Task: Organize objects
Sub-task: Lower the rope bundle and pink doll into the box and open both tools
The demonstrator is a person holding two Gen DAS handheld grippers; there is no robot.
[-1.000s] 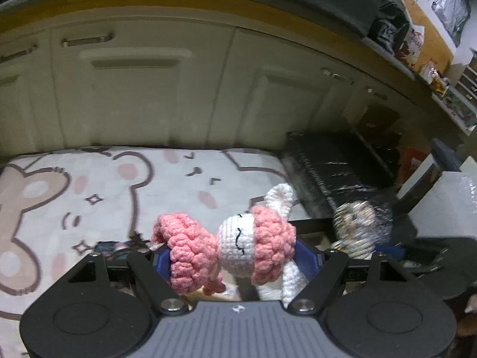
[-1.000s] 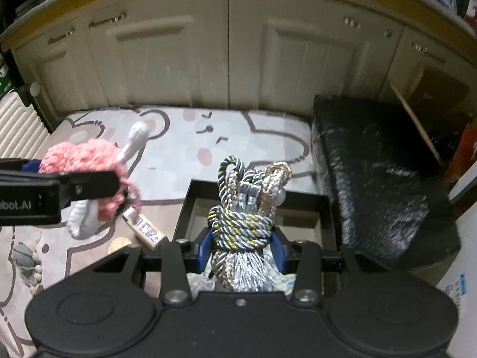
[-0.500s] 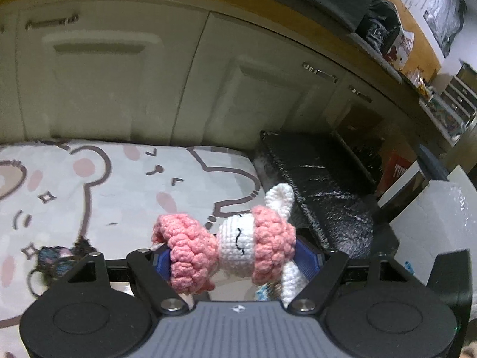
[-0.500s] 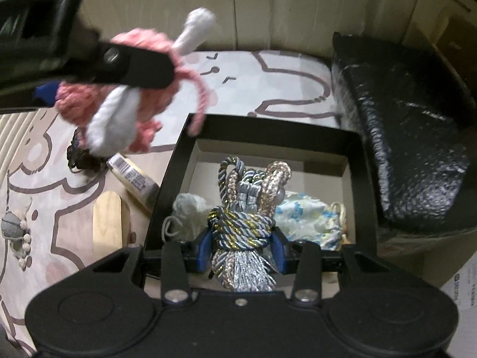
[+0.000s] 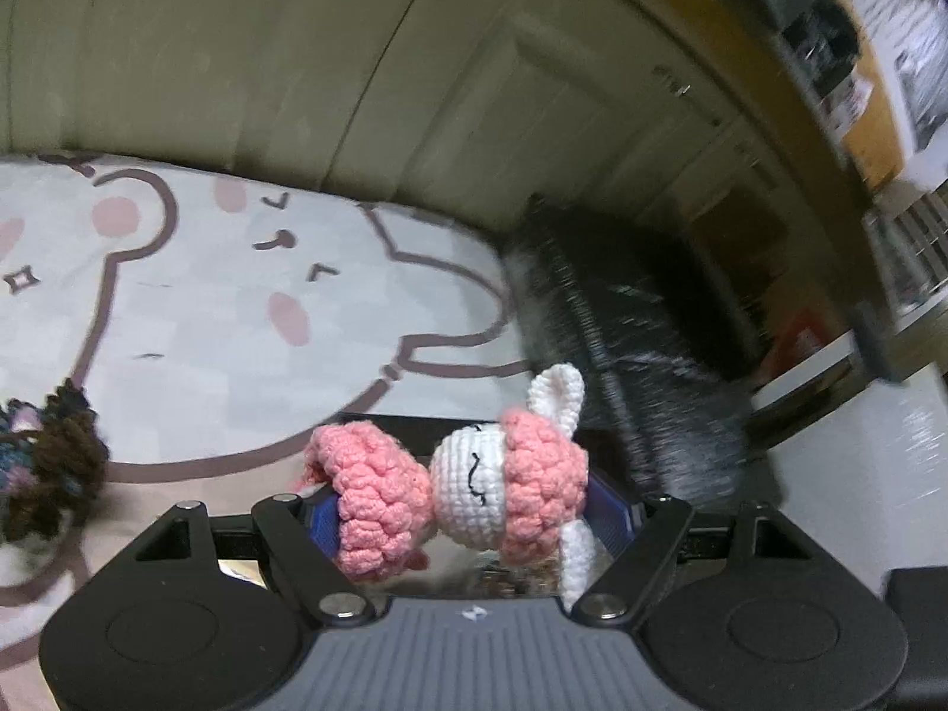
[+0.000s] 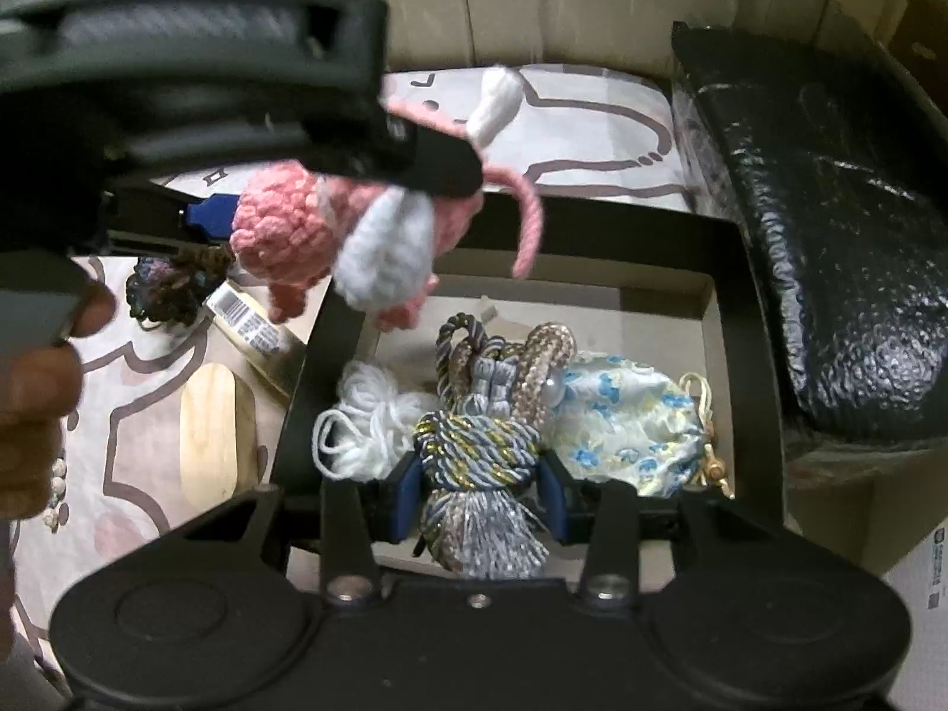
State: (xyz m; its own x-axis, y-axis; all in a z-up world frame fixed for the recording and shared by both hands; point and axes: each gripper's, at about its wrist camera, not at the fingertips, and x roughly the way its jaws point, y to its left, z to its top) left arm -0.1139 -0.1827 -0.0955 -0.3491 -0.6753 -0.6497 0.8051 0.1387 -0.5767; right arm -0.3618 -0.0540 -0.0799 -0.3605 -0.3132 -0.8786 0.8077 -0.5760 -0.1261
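Observation:
My left gripper [image 5: 465,512] is shut on a pink and white crocheted bunny [image 5: 474,474]. In the right wrist view that left gripper [image 6: 332,195] holds the bunny [image 6: 308,231] above the far left corner of a black open box [image 6: 752,355]. My right gripper [image 6: 477,486] is shut on a knotted blue, gold and silver tassel cord [image 6: 474,444], low over the box's near side. Inside the box lie a white yarn bundle [image 6: 367,409] and a blue-flowered white pouch [image 6: 628,420].
A bear-print mat [image 5: 207,308] covers the floor before cream cabinets [image 5: 296,77]. Left of the box lie a wooden oval [image 6: 216,432], a labelled tube [image 6: 249,320] and a dark yarn tuft [image 6: 166,284]. A black wrapped bundle [image 6: 829,249] sits right of the box. A hand [image 6: 35,391] shows at left.
The left gripper with the bunny has swung right and down over the box's far left corner. The right gripper with the tassel cord has sunk toward the box.

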